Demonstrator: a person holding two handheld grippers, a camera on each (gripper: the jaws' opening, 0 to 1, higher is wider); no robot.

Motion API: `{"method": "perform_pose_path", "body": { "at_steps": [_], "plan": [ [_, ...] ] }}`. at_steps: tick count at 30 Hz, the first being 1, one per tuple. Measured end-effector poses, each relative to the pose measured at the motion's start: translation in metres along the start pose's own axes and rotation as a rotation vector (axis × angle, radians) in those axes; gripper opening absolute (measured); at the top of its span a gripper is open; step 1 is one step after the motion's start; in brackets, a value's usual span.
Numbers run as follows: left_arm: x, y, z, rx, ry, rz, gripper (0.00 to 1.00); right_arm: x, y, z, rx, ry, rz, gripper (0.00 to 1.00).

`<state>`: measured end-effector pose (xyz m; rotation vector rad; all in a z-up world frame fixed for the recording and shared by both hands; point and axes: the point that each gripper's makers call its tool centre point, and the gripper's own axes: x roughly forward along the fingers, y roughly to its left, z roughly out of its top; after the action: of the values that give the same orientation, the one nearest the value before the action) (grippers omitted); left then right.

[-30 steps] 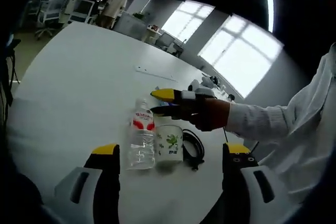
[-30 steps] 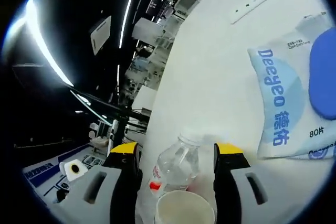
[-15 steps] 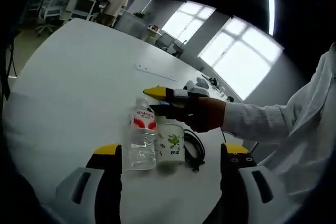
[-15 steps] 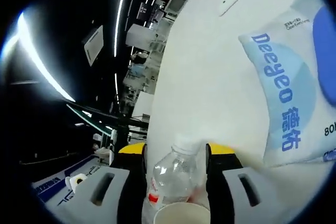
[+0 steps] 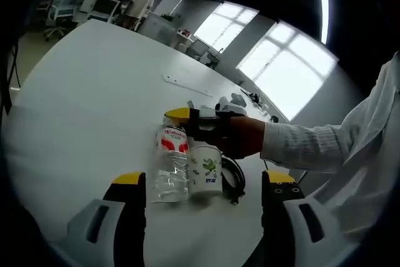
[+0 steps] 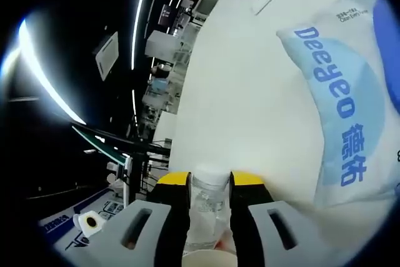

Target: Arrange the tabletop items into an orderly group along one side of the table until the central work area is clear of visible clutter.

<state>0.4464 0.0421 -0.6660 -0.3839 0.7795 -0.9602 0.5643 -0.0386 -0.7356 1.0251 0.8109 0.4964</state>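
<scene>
Clamping high on the water bottle (image 6: 208, 207), the right tool (image 6: 209, 182) must lift straight, clearing the paper cup (image 5: 205, 171); left tool (image 5: 199, 182) waits, jaws apart.

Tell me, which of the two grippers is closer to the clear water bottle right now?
Right. The right gripper has its jaws closed around the water bottle near its cap, while the left gripper hangs back, open, apart from it.
</scene>
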Motion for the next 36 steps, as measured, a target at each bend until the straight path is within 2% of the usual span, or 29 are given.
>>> {"method": "perform_pose_path", "body": {
  "at_steps": [11, 15, 21, 24, 27, 32, 36],
  "plan": [
    [0.005, 0.001, 0.005, 0.007, 0.001, -0.006, 0.75, 0.000, -0.004, 0.009, -0.046, -0.010, 0.006, 0.21],
    [0.005, 0.002, 0.007, 0.014, 0.002, -0.004, 0.75, -0.002, 0.003, 0.013, -0.086, -0.026, 0.009, 0.21],
    [0.008, 0.004, 0.007, 0.018, 0.011, -0.007, 0.74, -0.006, 0.016, 0.016, -0.179, -0.044, 0.017, 0.21],
    [0.010, 0.007, 0.004, 0.023, 0.028, -0.003, 0.74, -0.009, 0.031, 0.016, -0.244, -0.055, 0.035, 0.21],
    [0.011, 0.008, 0.004, 0.029, 0.033, -0.004, 0.75, -0.010, 0.045, 0.013, -0.326, -0.046, 0.058, 0.21],
    [0.014, 0.015, 0.005, 0.040, 0.044, 0.007, 0.75, -0.010, 0.057, 0.010, -0.420, -0.025, 0.069, 0.21],
    [0.018, 0.017, 0.010, 0.042, 0.033, 0.007, 0.75, -0.009, 0.063, 0.009, -0.464, -0.021, 0.080, 0.21]
  ]
}}
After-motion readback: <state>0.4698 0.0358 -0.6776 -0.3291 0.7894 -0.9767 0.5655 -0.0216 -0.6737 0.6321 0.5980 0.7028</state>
